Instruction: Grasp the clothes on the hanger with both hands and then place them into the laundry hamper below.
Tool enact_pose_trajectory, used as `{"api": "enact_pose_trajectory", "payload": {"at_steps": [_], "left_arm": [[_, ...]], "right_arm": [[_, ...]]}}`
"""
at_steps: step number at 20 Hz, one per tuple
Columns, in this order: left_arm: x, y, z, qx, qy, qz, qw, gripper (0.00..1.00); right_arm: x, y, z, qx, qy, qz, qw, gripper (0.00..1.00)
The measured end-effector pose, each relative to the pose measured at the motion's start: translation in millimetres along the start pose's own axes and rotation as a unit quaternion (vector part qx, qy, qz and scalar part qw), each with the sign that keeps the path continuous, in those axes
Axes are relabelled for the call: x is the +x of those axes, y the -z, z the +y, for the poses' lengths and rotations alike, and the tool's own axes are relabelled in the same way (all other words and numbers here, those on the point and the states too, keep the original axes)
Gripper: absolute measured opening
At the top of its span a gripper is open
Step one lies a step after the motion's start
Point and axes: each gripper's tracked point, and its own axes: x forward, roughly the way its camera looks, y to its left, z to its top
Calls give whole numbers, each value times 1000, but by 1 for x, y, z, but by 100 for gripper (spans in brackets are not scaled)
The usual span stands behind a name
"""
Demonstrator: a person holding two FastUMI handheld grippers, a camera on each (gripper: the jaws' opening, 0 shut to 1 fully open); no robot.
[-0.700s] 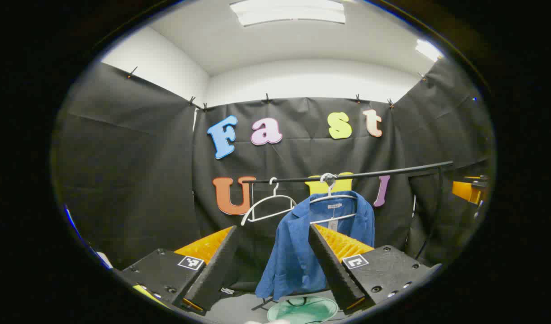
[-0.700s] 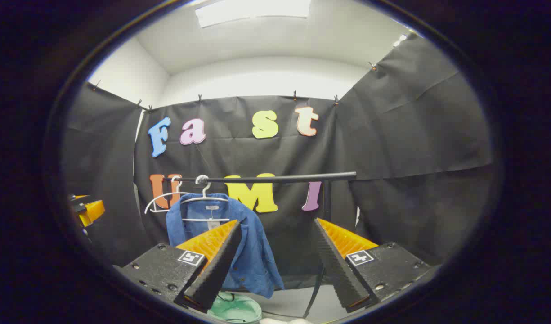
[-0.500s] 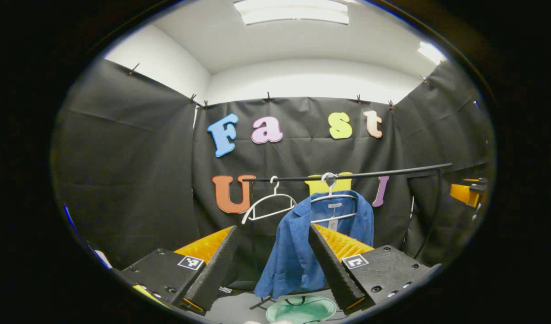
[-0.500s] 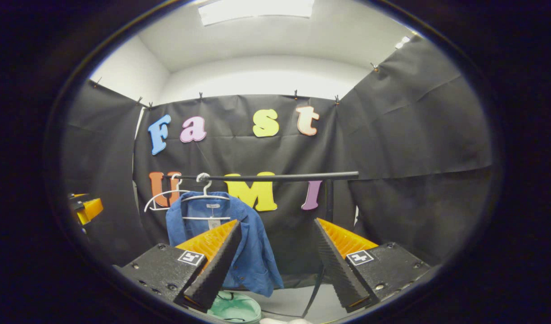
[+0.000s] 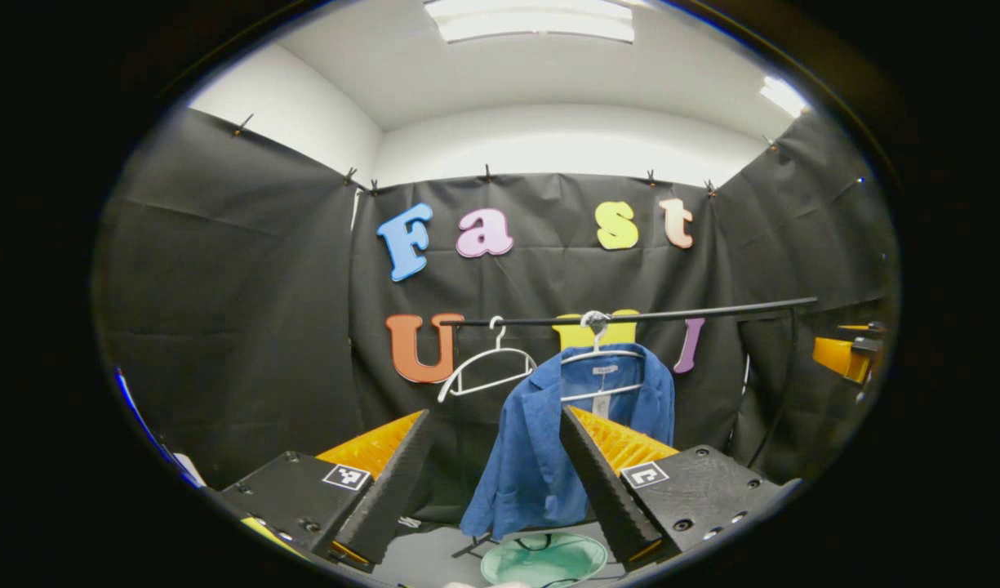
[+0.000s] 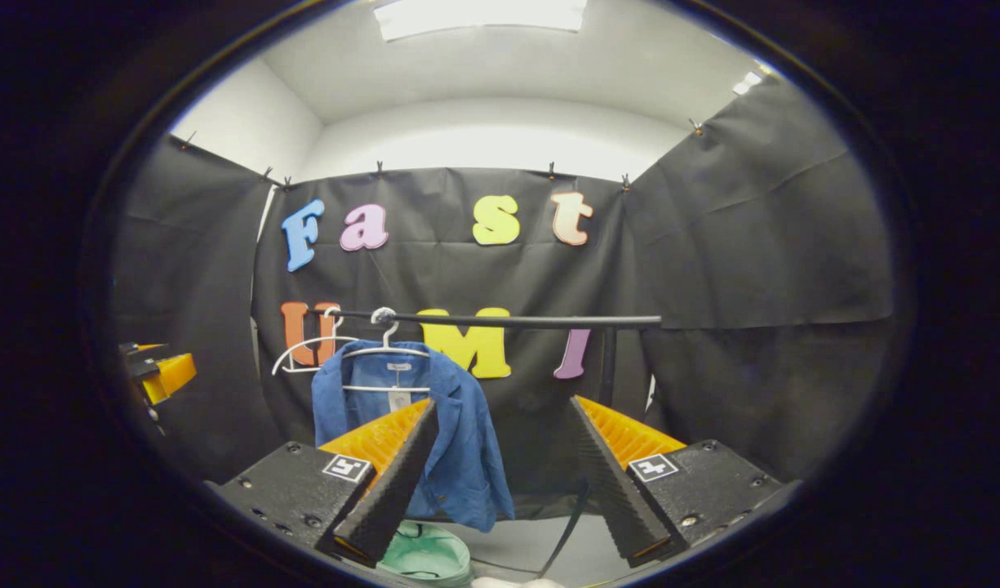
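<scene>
In the left gripper view, the left gripper (image 5: 493, 482) has its fingers spread wide with nothing between them, well short of the black horizontal metal clothes rail (image 5: 638, 314). A blue button-front fabric jacket (image 5: 540, 449) hangs from that rail on a white wire hanger (image 5: 599, 359), open at the front, and an empty white wire hanger (image 5: 487, 369) hangs on the rail just beside it, toward the rail's near end. Below the rail, under the jacket's hem, sits the pale green round laundry hamper (image 5: 544, 559). In the right gripper view, the right gripper (image 6: 500, 474) is likewise released, fingers apart and holding nothing, away from the rail (image 6: 500, 320). The jacket (image 6: 459, 449) hangs near the rail's far end, the hamper (image 6: 426, 554) below it, and the left gripper (image 6: 158, 371) shows beyond that end.
</scene>
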Motion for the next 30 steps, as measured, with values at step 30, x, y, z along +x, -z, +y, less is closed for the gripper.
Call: {"api": "enact_pose_trajectory", "payload": {"at_steps": [30], "left_arm": [[139, 108, -56, 8, 4, 30, 1000, 100]], "right_arm": [[181, 120, 62, -48, -86, 82, 992, 100]]}}
